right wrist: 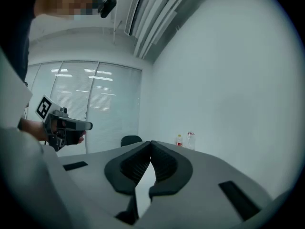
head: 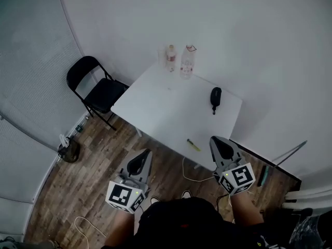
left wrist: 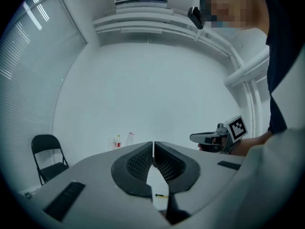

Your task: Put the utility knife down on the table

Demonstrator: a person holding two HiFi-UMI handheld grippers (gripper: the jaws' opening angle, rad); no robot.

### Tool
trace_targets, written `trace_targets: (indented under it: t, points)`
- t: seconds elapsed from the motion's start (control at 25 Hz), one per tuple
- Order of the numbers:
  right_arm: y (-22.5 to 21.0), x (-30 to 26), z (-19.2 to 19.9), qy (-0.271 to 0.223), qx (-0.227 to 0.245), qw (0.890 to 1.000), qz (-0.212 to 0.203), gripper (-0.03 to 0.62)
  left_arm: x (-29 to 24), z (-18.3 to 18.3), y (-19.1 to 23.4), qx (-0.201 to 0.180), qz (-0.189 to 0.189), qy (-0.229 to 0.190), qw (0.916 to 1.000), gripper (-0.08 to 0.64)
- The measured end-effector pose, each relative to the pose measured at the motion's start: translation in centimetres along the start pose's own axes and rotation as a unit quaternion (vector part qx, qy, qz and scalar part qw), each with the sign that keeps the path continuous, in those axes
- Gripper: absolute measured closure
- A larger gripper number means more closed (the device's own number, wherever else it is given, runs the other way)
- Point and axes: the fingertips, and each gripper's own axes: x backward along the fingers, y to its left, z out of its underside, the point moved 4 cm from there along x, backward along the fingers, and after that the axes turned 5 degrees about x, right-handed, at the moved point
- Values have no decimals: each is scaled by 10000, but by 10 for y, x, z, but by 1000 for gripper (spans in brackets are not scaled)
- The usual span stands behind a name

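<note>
A small yellow utility knife lies on the white table close to its near edge; in the left gripper view the utility knife shows below the jaws. My left gripper hovers over the wooden floor short of the table, its jaws shut with nothing between them. My right gripper is held at the table's near right corner, also shut and empty. Neither gripper touches the knife.
Two bottles stand at the table's far edge and a black pouch lies toward its right side. A black folding chair stands left of the table. White cables run over the floor.
</note>
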Motion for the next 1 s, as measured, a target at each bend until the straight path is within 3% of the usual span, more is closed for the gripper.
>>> trace_targets:
  t: [0.16, 0.48, 1.0]
  points:
    - [2, 17, -15, -230, 51, 9996, 138, 569, -7, 0, -3, 10, 106, -3, 9999, 531]
    - [4, 20, -13, -186, -33, 9996, 216, 569, -21, -2, -13, -207, 345, 91, 9992, 529]
    - [6, 11, -18, -118, -116, 9999, 5, 571, -22, -10, -16, -383, 362, -138, 9985, 529]
